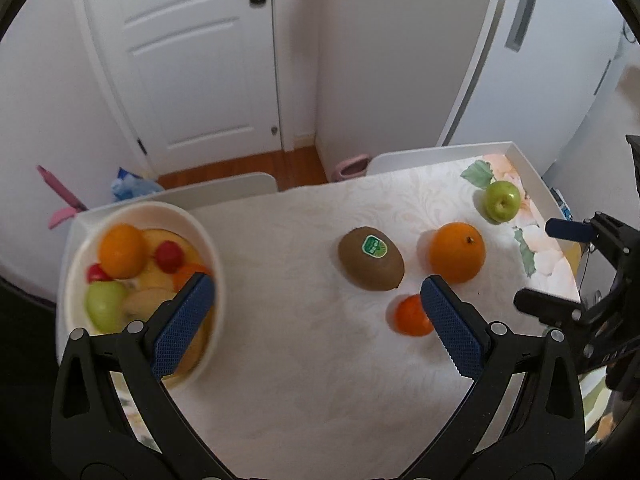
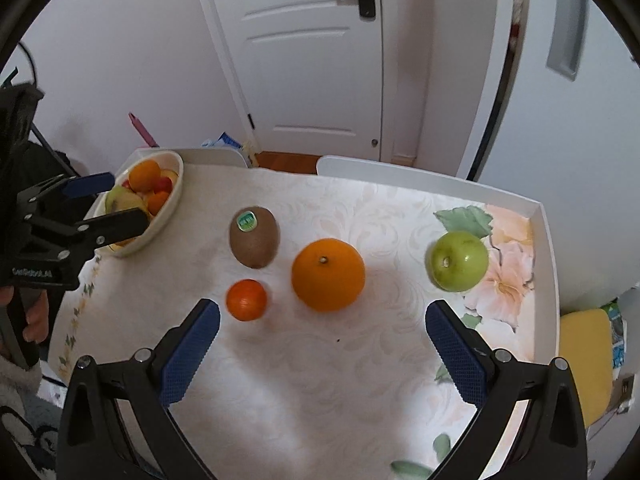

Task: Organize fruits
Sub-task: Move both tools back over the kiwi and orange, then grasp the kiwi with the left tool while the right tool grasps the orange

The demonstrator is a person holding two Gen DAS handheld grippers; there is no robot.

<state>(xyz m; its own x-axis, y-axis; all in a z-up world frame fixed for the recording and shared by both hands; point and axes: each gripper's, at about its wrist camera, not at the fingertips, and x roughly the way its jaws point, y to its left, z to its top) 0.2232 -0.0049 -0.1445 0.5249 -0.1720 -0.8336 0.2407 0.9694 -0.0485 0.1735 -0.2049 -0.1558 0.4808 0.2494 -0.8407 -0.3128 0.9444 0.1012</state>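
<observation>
A white bowl (image 1: pixel 208 240) (image 2: pixel 168 212) with several fruits stands at the table's far left. On the cloth lie a kiwi (image 1: pixel 370 258) (image 2: pixel 253 237), a large orange (image 1: pixel 457 252) (image 2: pixel 328 274), a small mandarin (image 1: pixel 410 316) (image 2: pixel 246 300) and a green apple (image 1: pixel 502 200) (image 2: pixel 459 255). My left gripper (image 1: pixel 316 292) is open and empty, its left finger over the bowl's near rim. My right gripper (image 2: pixel 322 316) is open and empty, above the cloth just in front of the mandarin and orange; it also shows at the right of the left wrist view (image 1: pixel 548 268).
The table (image 2: pixel 544 264) has a raised white rim. Two white chair backs (image 2: pixel 360 168) stand at its far side. A door and walls are behind. A yellow stool (image 2: pixel 584 344) stands to the right. My left gripper shows at the left of the right wrist view (image 2: pixel 116 200).
</observation>
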